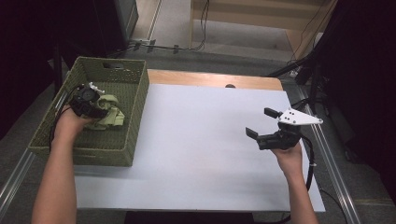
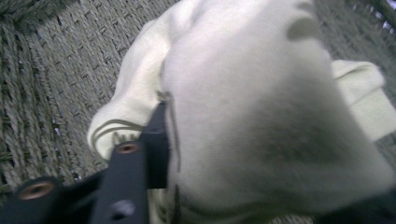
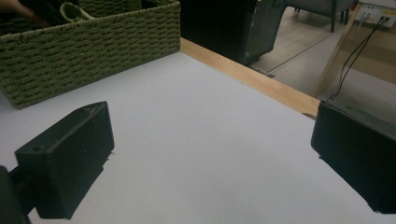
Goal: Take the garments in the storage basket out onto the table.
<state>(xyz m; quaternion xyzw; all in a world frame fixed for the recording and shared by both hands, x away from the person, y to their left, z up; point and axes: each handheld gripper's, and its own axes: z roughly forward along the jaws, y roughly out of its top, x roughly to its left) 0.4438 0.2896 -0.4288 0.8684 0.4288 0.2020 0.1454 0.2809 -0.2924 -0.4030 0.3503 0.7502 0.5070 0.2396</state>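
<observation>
The left gripper [image 1: 95, 108] is set down inside the basket [image 1: 135, 105] at the counter's [image 1: 196, 149] left end, its jaws pressed onto the pale green cloth [image 2: 243, 116] bunched on the basket floor; the right gripper [image 1: 263, 123] is held above the bare counter, well apart, jaws wide open with nothing between them.

One woven green basket [image 1: 133, 116], one crumpled pale-green cloth [image 1: 111, 115] inside it, one white-topped wooden table [image 1: 205, 140], two black handheld grippers.

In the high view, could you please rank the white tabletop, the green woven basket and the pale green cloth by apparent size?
1. White tabletop
2. Green woven basket
3. Pale green cloth, partly hidden by the left gripper
</observation>
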